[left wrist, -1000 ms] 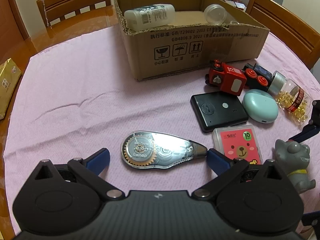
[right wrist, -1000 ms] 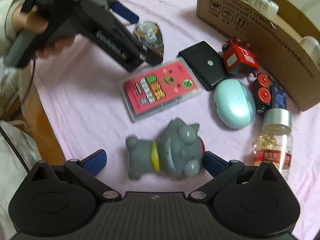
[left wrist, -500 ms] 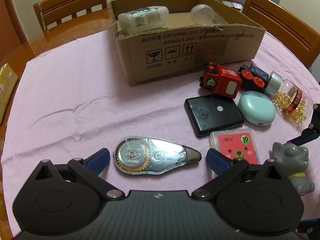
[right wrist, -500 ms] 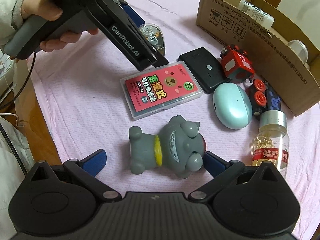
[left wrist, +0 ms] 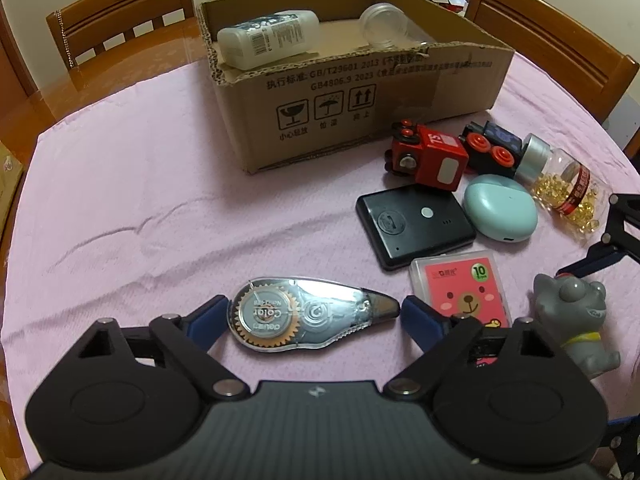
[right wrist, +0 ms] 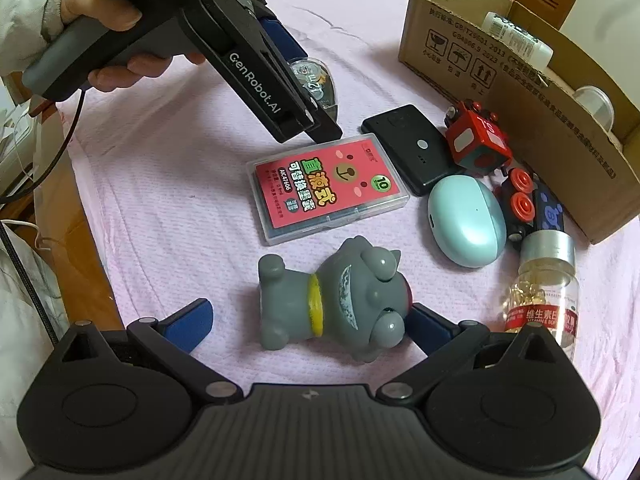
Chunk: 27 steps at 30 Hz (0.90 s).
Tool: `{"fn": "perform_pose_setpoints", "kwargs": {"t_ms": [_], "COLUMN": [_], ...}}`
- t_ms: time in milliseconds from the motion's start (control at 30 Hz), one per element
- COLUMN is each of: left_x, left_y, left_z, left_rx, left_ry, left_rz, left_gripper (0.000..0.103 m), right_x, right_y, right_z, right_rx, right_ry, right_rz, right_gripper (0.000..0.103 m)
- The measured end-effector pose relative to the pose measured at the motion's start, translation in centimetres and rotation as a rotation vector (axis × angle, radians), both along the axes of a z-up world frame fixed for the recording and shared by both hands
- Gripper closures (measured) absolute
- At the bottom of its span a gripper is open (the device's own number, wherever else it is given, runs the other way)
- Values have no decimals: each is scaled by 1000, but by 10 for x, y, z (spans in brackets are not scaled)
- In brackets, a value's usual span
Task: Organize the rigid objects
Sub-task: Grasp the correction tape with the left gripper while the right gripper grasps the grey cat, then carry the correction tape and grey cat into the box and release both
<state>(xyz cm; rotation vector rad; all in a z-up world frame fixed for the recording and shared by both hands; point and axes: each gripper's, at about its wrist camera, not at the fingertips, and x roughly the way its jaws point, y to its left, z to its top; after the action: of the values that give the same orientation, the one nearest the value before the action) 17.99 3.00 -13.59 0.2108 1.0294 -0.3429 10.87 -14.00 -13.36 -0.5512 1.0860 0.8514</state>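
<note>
Both tongs low over pink cloth, near cardboard box (left wrist: 360, 92).
Left gripper (left wrist: 314, 314) closing around correction tape (left wrist: 308, 316), pads just touching its ends. Right gripper (right wrist: 310, 320) apart, straddling grey cat figure (right wrist: 332, 300) lying sideways.

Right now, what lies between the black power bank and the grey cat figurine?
The pink pen-refill case, seen in the right wrist view between power bank and cat figurine.

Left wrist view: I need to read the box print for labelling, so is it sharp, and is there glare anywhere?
Left wrist view: cardboard box print soft, edges bent by fisheye; glare on correction tape. Right wrist view: pink case lettering sharp.
</note>
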Motion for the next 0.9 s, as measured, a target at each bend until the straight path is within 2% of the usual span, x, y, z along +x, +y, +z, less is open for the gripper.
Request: {"fn": "perform_pose_setpoints", "kwargs": {"t_ms": [233, 467, 633, 900], "left_x": [1, 2, 0, -5], "left_y": [0, -1, -3, -2], "left_z": [0, 1, 2, 12], "left_rx": [1, 8, 23, 24], "left_ry": [6, 11, 11, 21], "left_rz": [9, 6, -10, -14], "left_gripper": [13, 13, 14, 14], "right_x": [3, 9, 17, 21], "right_y": [1, 7, 5, 3], "right_z": [7, 8, 9, 14], "right_rx": [-1, -19, -10, -11], "right_ry": [-12, -22, -10, -6], "right_rz": [6, 35, -13, -80], "right_gripper": [1, 13, 23, 25]}}
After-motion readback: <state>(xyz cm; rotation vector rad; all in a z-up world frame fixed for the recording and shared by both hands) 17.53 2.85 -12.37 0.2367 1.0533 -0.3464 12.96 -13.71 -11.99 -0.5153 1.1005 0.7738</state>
